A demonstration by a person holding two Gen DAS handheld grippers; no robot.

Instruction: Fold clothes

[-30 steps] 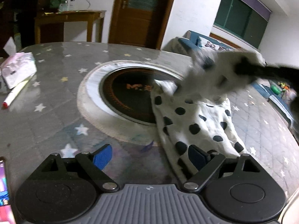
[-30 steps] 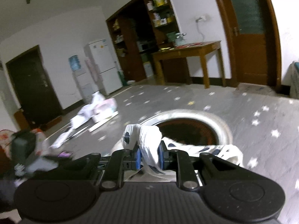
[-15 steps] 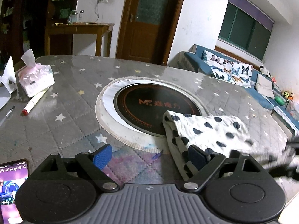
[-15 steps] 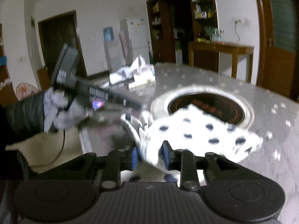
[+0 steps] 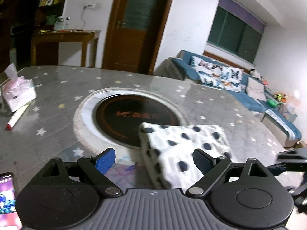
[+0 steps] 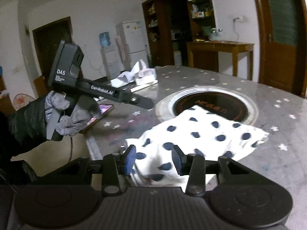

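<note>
A white garment with dark polka dots lies folded on the grey star-patterned table, its far corner over the round black hotplate. My left gripper stands open near the table's front edge, the cloth's near edge between and beyond its blue pads. In the right wrist view the same garment spreads ahead of my right gripper, which is open just above the cloth's near end and holds nothing. A gloved hand holds the left gripper tool at the left of that view.
A tissue pack and a red-capped marker lie at the table's far left. A lit phone rests at the front left edge, seen again as phone. White papers sit at the far side.
My right gripper carried a fold of the garment across, laid it down and opened. The garment now lies flat and folded. My left gripper stayed open.
</note>
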